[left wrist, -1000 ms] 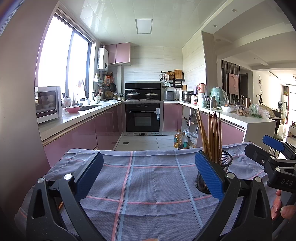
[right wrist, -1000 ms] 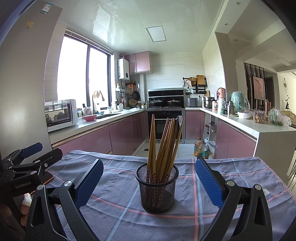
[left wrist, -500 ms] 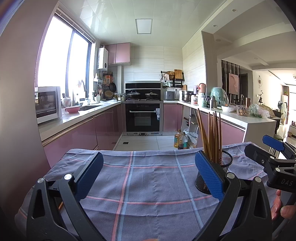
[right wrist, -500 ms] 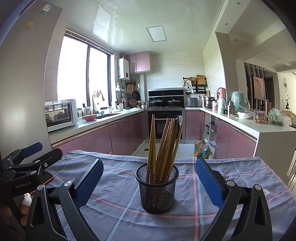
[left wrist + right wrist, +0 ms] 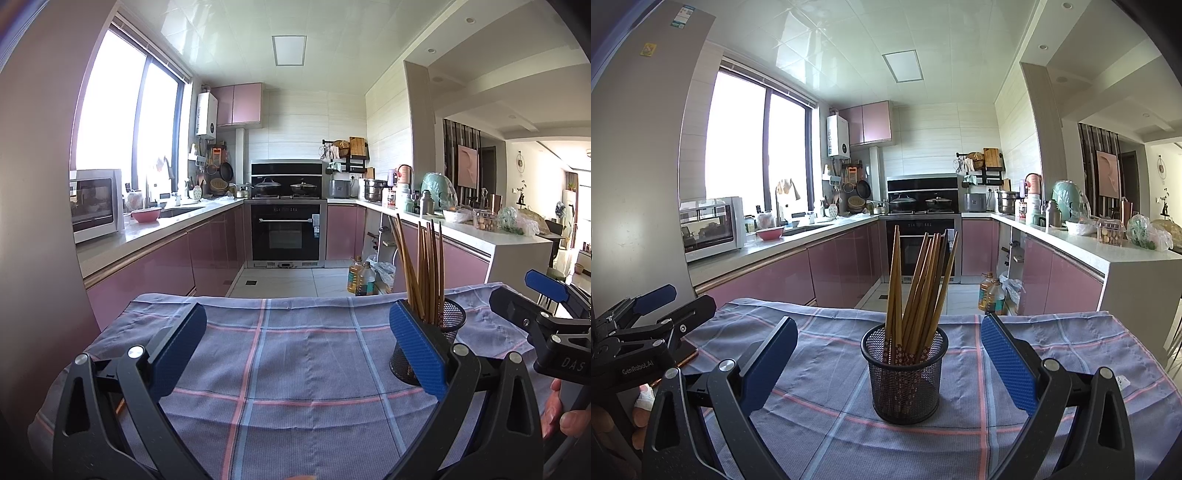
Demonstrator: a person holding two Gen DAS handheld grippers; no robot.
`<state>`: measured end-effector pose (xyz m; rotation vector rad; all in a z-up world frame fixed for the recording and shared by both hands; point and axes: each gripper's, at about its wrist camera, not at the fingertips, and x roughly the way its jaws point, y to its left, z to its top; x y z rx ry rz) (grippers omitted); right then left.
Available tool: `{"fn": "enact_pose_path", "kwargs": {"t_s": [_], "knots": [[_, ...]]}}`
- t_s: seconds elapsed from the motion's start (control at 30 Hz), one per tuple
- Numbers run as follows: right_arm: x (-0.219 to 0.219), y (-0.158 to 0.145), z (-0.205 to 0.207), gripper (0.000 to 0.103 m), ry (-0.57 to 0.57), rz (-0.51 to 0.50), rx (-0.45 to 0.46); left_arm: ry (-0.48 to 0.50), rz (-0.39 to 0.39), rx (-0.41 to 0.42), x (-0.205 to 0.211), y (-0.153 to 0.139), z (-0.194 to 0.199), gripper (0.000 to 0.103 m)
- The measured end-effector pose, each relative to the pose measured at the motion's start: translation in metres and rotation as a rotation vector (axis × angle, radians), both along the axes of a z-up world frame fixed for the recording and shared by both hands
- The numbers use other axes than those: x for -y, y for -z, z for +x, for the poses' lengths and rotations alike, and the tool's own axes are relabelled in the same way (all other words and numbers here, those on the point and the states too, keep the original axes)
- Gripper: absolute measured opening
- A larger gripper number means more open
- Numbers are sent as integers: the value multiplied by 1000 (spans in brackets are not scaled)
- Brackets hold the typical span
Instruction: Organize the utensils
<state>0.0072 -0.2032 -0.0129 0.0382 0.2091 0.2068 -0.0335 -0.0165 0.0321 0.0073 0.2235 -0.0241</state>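
A black mesh holder (image 5: 905, 373) stands upright on the checked cloth and holds several brown wooden chopsticks (image 5: 919, 284). In the right wrist view it sits straight ahead of my right gripper (image 5: 888, 356), which is open and empty, its blue pads apart on either side of it. My left gripper (image 5: 295, 349) is open and empty over bare cloth; the holder (image 5: 448, 321) shows behind its right pad. The right gripper (image 5: 546, 314) shows at the right edge of the left wrist view, the left gripper (image 5: 650, 317) at the left edge of the right wrist view.
The table is covered by a blue-grey cloth (image 5: 295, 369) with pink and blue stripes. A brown object (image 5: 689, 354) lies at the cloth's left edge under the left gripper. Beyond the far edge is a kitchen with pink cabinets (image 5: 166, 266) and an oven (image 5: 286, 230).
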Motion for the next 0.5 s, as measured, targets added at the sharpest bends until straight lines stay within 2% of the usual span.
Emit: {"fn": "enact_pose_path", "kwargs": {"t_s": [0.23, 0.33, 0.43, 0.5], "knots": [[1, 3, 0, 96, -1, -1, -2, -11, 18, 16, 1, 2, -3, 97], [8, 7, 3, 96, 11, -6, -17, 0, 23, -23, 0, 6, 3, 98], [28, 18, 18, 96, 62, -24, -103, 1, 22, -79, -2, 14, 13, 98], [49, 31, 37, 96, 132, -57, -211, -8, 20, -120, -7, 20, 22, 98]]}}
